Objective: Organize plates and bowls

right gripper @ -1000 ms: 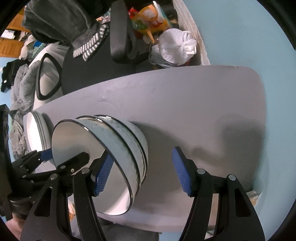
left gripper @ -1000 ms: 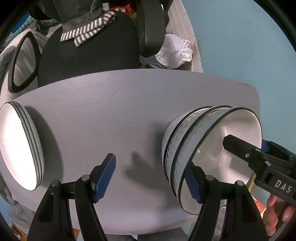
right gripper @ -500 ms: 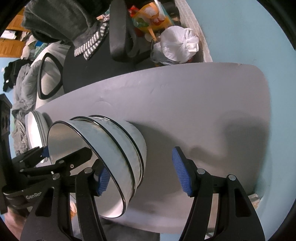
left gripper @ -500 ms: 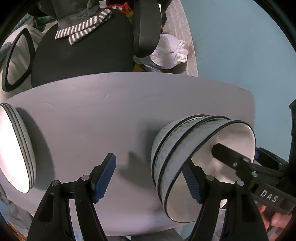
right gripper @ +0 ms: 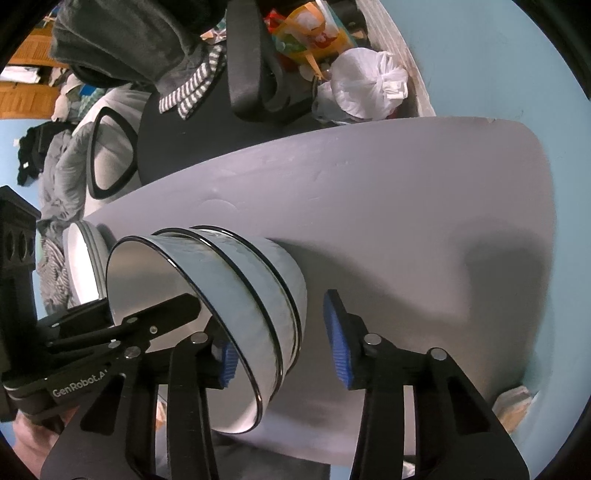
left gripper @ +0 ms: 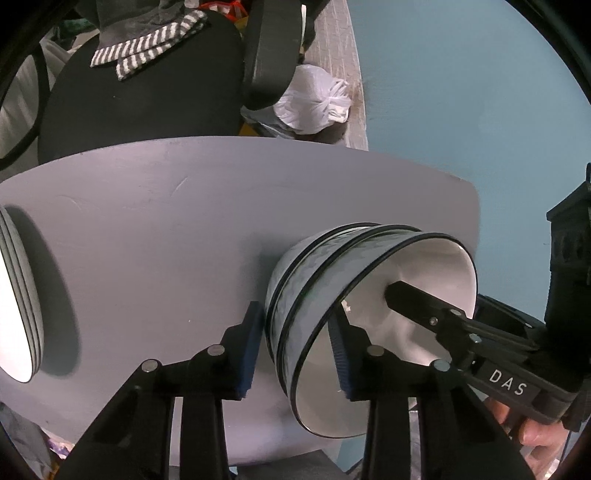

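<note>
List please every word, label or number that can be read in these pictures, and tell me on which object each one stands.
"DAS": white letters on the body of the right gripper, seen from the left wrist view.
"GenRobot.A": white letters, cut off at the end, on the body of the left gripper, seen from the right wrist view.
Colourful package behind the table: its print is too blurred to read.
Stacked bowls: no text.
</note>
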`<state>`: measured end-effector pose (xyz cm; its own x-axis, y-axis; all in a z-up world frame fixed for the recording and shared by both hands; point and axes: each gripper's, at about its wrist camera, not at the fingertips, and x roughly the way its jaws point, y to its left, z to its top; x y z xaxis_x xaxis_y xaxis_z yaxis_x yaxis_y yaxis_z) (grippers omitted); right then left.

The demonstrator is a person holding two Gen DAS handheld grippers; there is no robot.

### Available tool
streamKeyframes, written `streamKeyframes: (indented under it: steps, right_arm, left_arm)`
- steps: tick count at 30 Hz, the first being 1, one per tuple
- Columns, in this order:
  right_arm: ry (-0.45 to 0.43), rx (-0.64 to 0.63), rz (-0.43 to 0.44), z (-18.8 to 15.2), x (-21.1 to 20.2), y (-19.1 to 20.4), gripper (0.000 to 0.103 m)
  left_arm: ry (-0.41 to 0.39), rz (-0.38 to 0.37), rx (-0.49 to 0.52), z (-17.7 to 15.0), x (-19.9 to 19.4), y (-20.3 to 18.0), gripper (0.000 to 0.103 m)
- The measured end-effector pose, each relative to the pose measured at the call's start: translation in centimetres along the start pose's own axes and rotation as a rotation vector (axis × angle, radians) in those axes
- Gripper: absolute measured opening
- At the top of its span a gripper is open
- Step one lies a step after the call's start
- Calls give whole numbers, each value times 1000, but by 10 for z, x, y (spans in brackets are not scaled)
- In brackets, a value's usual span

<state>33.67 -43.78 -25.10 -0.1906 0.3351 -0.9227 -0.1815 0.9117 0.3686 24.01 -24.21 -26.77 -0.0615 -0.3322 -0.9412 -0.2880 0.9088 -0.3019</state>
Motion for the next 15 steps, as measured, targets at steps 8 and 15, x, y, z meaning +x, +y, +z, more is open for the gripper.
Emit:
streamKeyframes:
  steps: [8, 15]
  right_arm:
    - [1, 26, 20, 0, 1, 1, 32]
    - [32, 19, 3, 1, 5, 6, 32]
  left_arm:
    - [1, -5, -2, 1, -1, -1, 36]
    - [-4, 20, 35, -2, -1, -5, 35]
